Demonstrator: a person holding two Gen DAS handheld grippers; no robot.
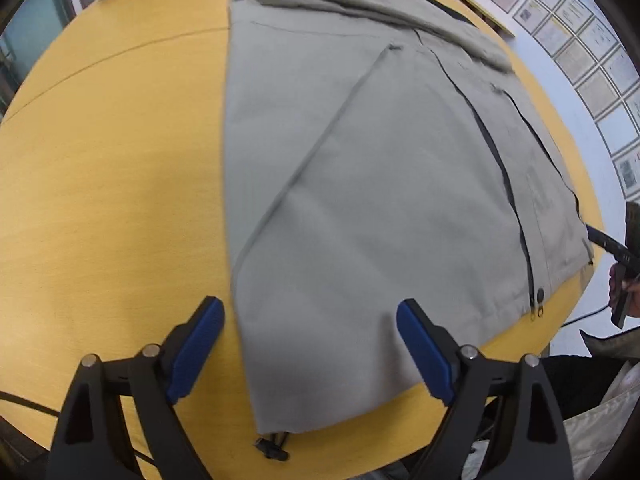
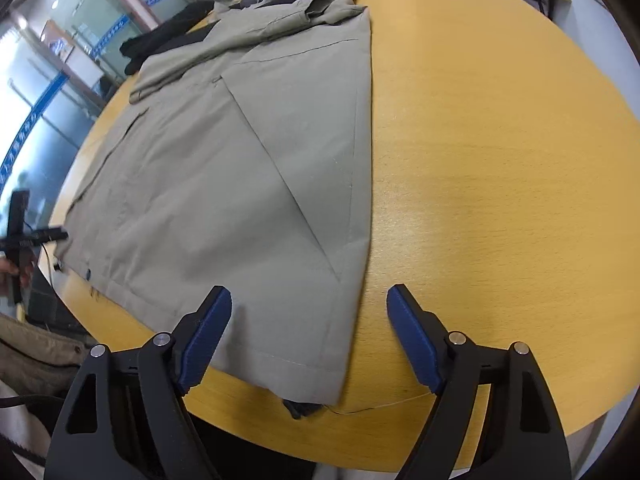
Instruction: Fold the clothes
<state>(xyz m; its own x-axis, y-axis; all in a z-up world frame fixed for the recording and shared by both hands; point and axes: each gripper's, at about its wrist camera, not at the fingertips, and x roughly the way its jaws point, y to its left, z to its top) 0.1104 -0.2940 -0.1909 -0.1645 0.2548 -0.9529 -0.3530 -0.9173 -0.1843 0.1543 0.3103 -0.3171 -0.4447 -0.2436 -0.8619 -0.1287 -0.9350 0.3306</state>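
jacket (image 1: 380, 184) in khaki shell cloth is lying flat on the yellow tabletop (image 1: 112, 168), sides lying turned in, sleeves lying across near the collar. left tongs (image 1: 310, 346) and right tongs (image 2: 308, 332) are hovering wide open, empty, over opposite hem corners. it is looking light, limp, slightly slick; pinching both layers at the hem (image 2: 280, 360) is likely holding best.

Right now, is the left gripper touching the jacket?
Cannot tell. In the left wrist view the left gripper is open, its fingers straddling the jacket hem corner, but no contact or gap shows plainly.
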